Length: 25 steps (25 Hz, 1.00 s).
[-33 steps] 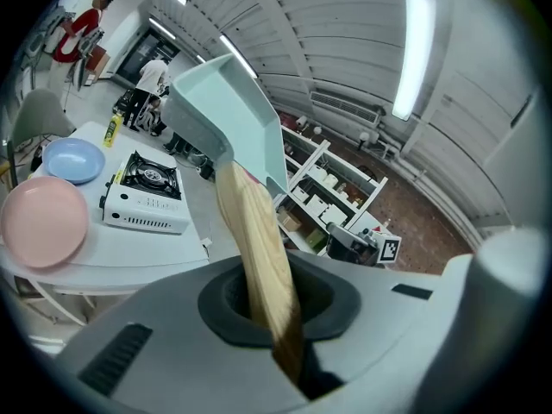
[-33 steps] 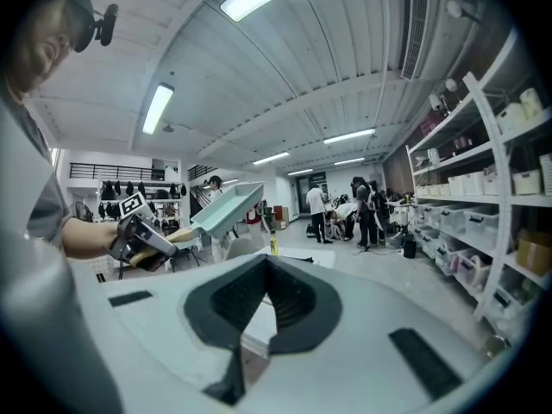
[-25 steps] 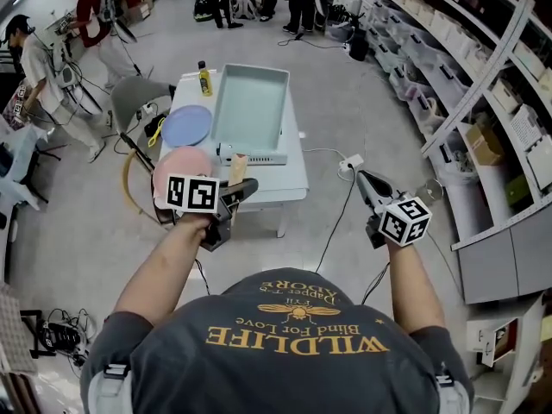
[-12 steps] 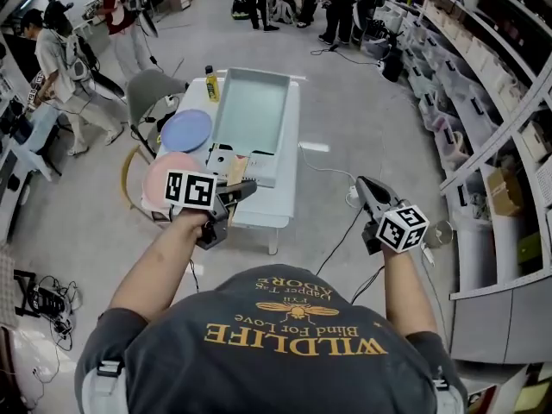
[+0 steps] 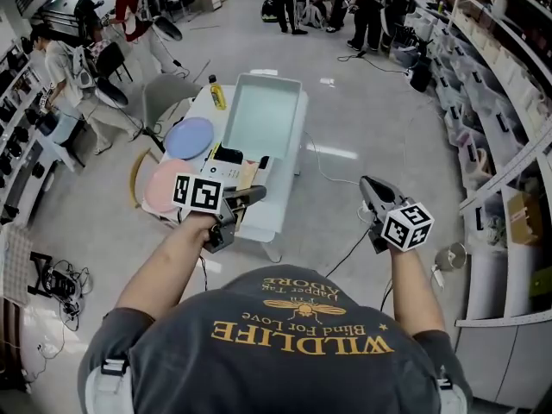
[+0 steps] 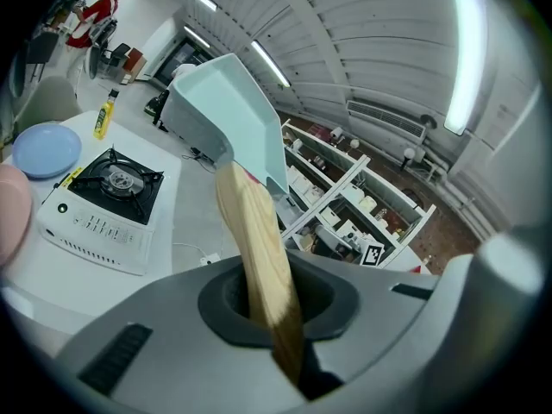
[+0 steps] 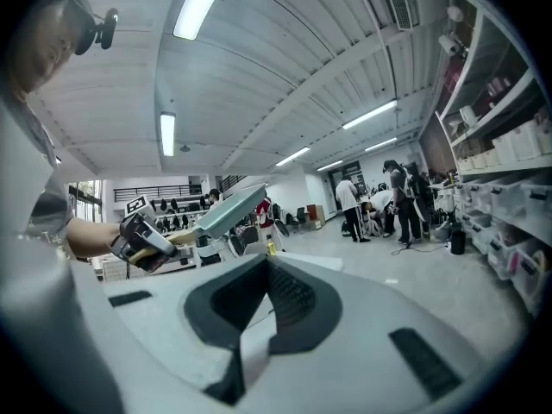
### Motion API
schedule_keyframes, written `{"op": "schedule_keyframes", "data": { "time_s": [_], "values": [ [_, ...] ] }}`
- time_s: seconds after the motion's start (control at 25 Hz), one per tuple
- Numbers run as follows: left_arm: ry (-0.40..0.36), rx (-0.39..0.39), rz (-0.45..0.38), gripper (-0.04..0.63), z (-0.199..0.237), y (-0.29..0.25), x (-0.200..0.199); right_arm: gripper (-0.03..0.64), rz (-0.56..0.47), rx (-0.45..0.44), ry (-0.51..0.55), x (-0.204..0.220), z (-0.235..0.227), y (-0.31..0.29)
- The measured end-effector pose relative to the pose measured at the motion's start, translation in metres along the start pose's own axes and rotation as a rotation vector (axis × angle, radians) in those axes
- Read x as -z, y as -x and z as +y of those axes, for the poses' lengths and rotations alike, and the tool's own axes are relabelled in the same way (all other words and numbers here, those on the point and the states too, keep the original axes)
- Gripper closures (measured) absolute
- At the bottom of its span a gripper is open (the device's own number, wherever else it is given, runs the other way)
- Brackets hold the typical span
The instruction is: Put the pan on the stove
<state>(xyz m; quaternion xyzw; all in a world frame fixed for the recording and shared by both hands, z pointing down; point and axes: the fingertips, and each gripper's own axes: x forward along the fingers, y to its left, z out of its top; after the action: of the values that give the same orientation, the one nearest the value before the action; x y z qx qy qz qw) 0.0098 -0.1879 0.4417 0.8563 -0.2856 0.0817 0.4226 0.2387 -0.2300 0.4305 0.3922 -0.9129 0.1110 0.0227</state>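
- Left tongs (image 6: 278,317) are clamped on the wooden handle (image 6: 252,240); the teal pan (image 5: 263,115) is held raised at 12 o'clock.
- Stove (image 6: 103,198) sits on the table (image 6: 26,270), at 9 o'clock of the handle.
- Right tongs (image 7: 246,326) are together, empty.

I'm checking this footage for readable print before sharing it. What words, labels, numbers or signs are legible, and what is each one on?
"WILDLIFE": on the person's T-shirt, upside down in the head view.
"Blind For Love": same shirt, smaller script.
"ADORE": same shirt; the words beside it are too small to read.
Panel print on the stove: too small to read.
Label on the yellow bottle: blurred.
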Motion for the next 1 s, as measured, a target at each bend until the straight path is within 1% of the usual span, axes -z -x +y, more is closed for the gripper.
{"op": "schedule_keyframes", "data": {
  "time_s": [0.08, 0.2, 0.4, 0.68, 0.92, 1.0],
  "values": [
    [-0.003, 0.012, 0.015, 0.572, 0.005, -0.001, -0.002, 0.617, 0.003, 0.003, 0.003, 0.000, 0.001, -0.009],
    [-0.010, 0.036, 0.046, 0.572, 0.020, -0.002, -0.010, 0.617, 0.005, 0.031, 0.022, -0.006, 0.001, -0.022],
    [-0.012, 0.059, 0.082, 0.572, 0.056, 0.004, -0.019, 0.617, 0.014, 0.081, 0.030, -0.009, 0.008, -0.040],
    [0.059, 0.071, 0.127, 0.572, 0.102, 0.009, -0.033, 0.617, 0.046, 0.114, 0.006, -0.003, 0.005, -0.061],
    [0.167, 0.071, 0.149, 0.572, 0.139, 0.011, -0.033, 0.617, 0.081, 0.114, -0.014, 0.007, 0.008, -0.079],
    [0.192, 0.063, 0.160, 0.572, 0.151, 0.009, -0.031, 0.617, 0.095, 0.113, -0.018, 0.010, 0.007, -0.082]
  ]
}}
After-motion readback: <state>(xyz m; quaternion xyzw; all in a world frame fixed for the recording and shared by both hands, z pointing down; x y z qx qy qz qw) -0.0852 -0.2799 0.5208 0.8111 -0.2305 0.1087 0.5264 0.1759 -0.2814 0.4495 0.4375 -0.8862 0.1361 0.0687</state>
